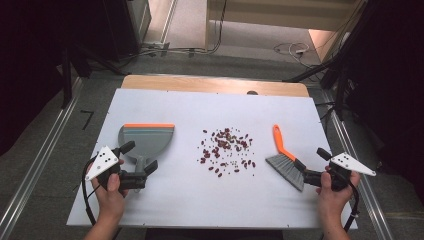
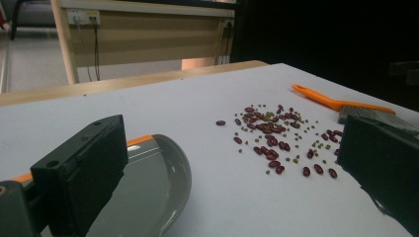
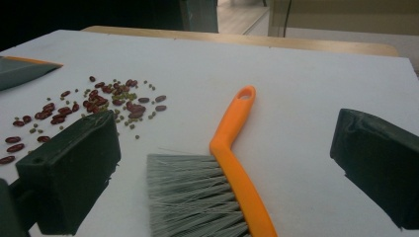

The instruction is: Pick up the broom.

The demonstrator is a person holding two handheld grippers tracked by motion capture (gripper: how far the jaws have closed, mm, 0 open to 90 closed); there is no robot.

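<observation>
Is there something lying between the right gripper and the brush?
Nothing visible. The right gripper is open, and the brush lies directly between its jaws on bare table. The scattered beans lie off to one side.

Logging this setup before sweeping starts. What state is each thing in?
Dustpan: flat on the white board, empty, unheld.
Brush: lying on the board, unheld, bristles toward the beans.
Beans: scattered loose between dustpan and brush, unswept.
Left gripper: open, at the dustpan's handle.
Right gripper: open, jaws either side of the brush.
</observation>
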